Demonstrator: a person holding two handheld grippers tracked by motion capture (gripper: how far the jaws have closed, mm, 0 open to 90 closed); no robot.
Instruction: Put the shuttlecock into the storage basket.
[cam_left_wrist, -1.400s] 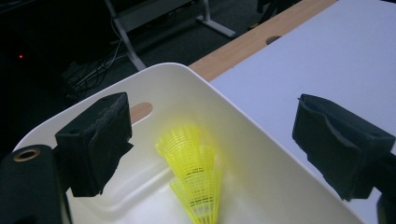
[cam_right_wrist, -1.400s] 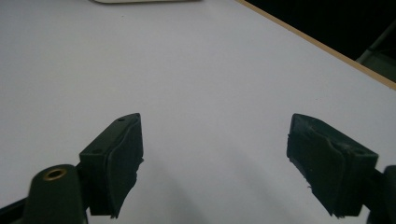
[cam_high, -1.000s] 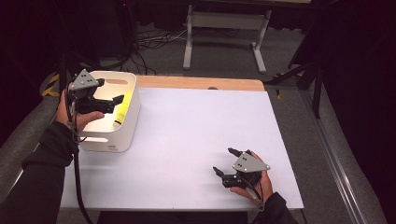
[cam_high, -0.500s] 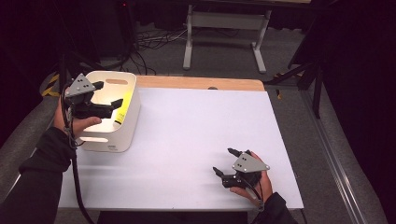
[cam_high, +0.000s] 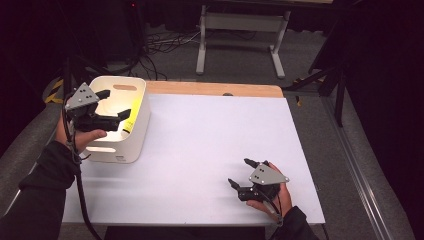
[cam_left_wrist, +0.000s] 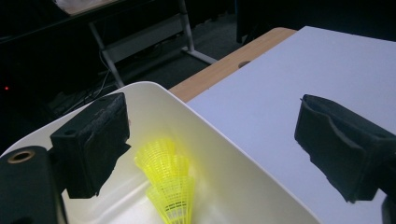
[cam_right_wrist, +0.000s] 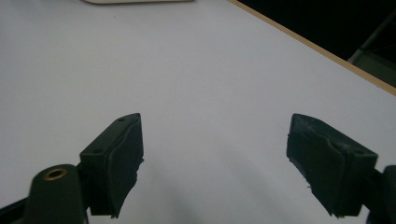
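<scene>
We see the white worktop (cam_high: 200, 150) stretching bare under our right tongs (cam_high: 245, 172), which hang low over its near right part with jaws spread wide and gripping nothing. Our left tongs (cam_high: 114, 104) hover over the white bin (cam_high: 135, 130), jaws likewise wide apart and empty. Just below and between them, inside the bin against its wall, lie the yellow shuttlecocks (cam_left_wrist: 170, 186).
</scene>
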